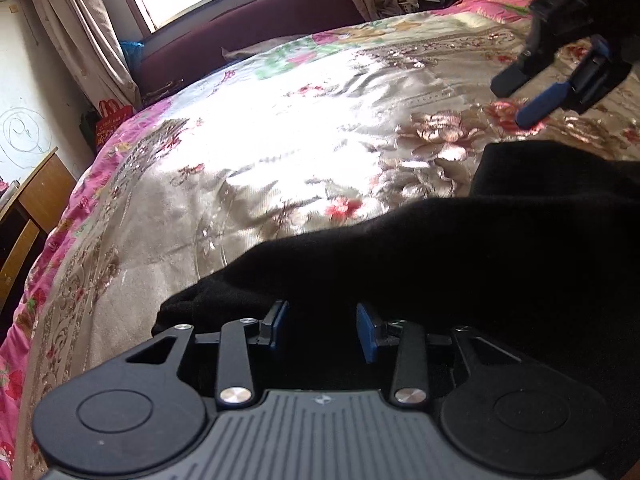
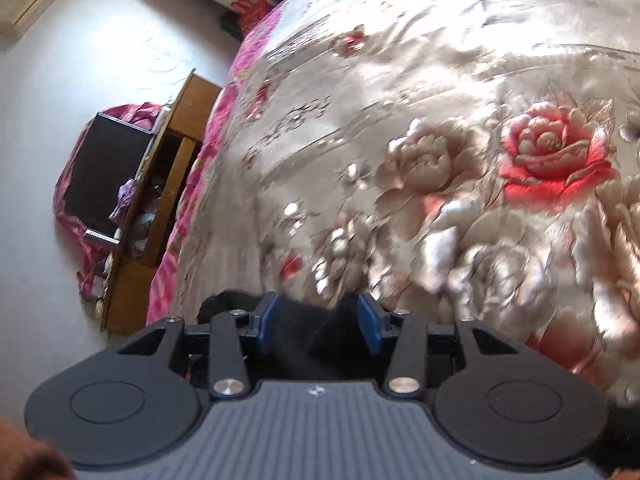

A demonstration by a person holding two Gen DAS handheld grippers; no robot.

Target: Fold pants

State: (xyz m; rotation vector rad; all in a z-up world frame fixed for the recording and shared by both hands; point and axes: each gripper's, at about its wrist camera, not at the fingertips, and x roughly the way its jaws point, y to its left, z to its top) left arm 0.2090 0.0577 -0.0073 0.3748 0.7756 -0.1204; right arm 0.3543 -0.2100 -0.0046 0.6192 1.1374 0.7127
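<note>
A re-grip stage of the fold is judged to be in hand: the black pants are seen lying on the floral satin bedspread, bunched toward the near right of the bed, w/ what may be a folded-over layer at the far right edge; how many folds are done can't be told, the fabric being too dark to read

The left gripper is held low over the near edge of the pants, pointed along the bed toward the headboard & window. Its blue pads are set apart w/ a clear gap; black cloth is seen under & between them, but no pinch is shown, so nothing is judged to be held

The right gripper is seen in its own view also spread apart, dark cloth showing between & below the fingers, approx at the fabric's edge, w/ bare bedspread beyond. In the left view it is seen raised above the quilt, beyond the far edge of the pants, tilted down & leftward, fingers parted, nothing carried; that part is motion-blurred

Next move, as judged: both claws to be lowered onto an edge or corner of the pants & closed on it, one layer or both being caught evenly, before cloth is lifted & carried over. Slippery satin underneath may let the garment slide when pulled
</note>
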